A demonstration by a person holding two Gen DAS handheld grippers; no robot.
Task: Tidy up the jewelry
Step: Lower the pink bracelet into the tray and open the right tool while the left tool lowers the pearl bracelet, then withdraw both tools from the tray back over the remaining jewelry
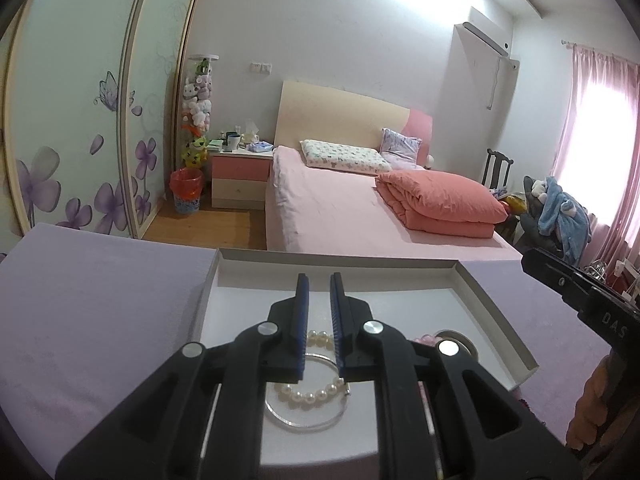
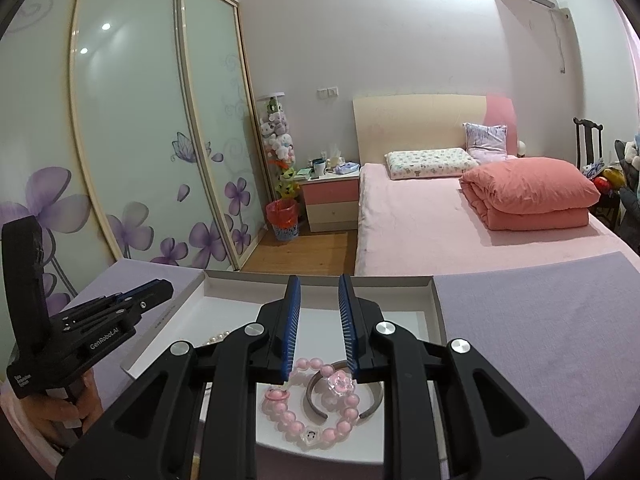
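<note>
A shallow white box lies on a purple cloth. In the left wrist view a pearl bracelet rests inside a thin clear bangle under my left gripper. That gripper hovers above them, its blue pads almost together and holding nothing. In the right wrist view a pink bead bracelet lies across a grey cuff bangle, with a clear pink flower charm on top. My right gripper hangs over them with its jaws a little apart and nothing between them. The gripper bodies hide parts of each piece.
The box fills the near middle of the purple cloth. A hand holds the left gripper at the box's left side. Beyond the table edge are a pink bed, a wardrobe and a nightstand.
</note>
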